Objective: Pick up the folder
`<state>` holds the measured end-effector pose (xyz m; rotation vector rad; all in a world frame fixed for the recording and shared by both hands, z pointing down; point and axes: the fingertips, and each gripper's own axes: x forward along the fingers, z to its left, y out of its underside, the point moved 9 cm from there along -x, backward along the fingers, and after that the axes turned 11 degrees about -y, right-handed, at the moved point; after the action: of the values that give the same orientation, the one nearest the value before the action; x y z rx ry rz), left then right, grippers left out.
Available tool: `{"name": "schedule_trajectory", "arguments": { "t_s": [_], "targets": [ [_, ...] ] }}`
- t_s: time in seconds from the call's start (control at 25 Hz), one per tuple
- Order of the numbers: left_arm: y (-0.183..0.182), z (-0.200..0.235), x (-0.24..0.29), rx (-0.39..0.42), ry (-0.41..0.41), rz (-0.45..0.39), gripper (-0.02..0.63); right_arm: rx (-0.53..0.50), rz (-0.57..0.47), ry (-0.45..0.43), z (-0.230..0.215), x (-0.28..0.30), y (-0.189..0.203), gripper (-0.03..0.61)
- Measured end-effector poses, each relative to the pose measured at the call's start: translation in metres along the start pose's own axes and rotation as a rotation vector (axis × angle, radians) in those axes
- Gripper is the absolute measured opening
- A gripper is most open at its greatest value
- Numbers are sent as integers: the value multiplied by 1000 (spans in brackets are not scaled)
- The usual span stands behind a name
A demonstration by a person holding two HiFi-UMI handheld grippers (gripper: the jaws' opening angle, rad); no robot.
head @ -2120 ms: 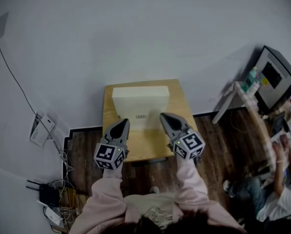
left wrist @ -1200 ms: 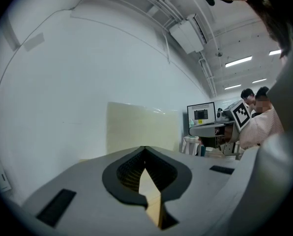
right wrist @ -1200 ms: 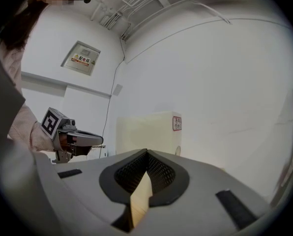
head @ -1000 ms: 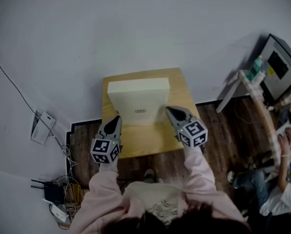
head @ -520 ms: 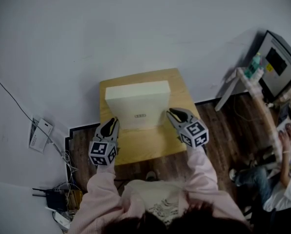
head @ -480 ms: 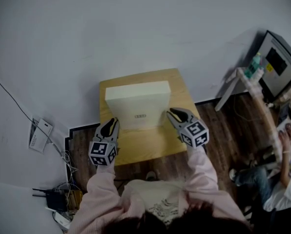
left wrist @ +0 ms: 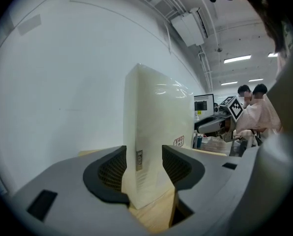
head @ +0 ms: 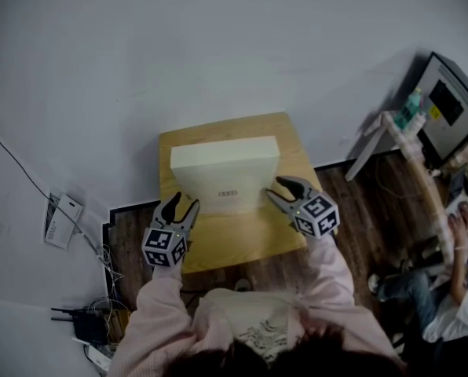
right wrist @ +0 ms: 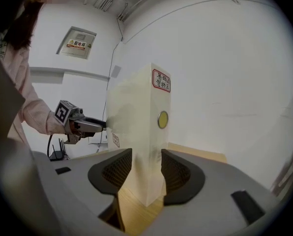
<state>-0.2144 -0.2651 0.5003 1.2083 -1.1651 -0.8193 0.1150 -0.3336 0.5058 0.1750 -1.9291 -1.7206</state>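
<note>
Between the left claw and the right claw stands the folder. It is a pale, thick box file, upright on the wooden surface, with its broad front turned toward the person. Each claw sits at one end of that front, low down near the surface, pointing away from the person and a little downward.

Seen along the left claw, the jaws have just been opening and now stand apart, released, with the folder's near upright edge rising between them. The dark ribbed pads flank that edge closely, and no squeeze shows on it. Beyond this claw's right jaw, past the folder's front, the right claw shows at the far end.

Seen along the right claw, the jaws have likewise just been opening and are spread, released, with the folder's other upright edge between them. Above these jaws the folder's narrow side carries a round yellow dot and, higher up, a red-bordered label. Off this claw's left jaw, the left claw reaches the folder's far end on a pink sleeve.

Behind both claws, toward the person, lies bare wood of the surface, then dark plank floor. Ahead of them, past the folder, rises a white wall.
</note>
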Motion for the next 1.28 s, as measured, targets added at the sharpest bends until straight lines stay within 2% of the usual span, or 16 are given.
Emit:
{"name": "schedule_trajectory", "arguments": {
  "t_s": [0.36, 0.64, 0.92, 1.28],
  "targets": [
    [4, 6, 19, -1, 60, 23, 310, 25, 43, -62, -10, 14, 7, 273],
    [4, 9, 33, 7, 114, 41, 367, 28, 72, -110, -20, 26, 6, 299],
    [7, 7, 43, 16, 156, 50, 370, 39, 90, -151, -23, 37, 6, 321],
    [8, 6, 48, -31, 171, 37, 368, 52, 69, -148, -27, 40, 6, 308]
  ]
}}
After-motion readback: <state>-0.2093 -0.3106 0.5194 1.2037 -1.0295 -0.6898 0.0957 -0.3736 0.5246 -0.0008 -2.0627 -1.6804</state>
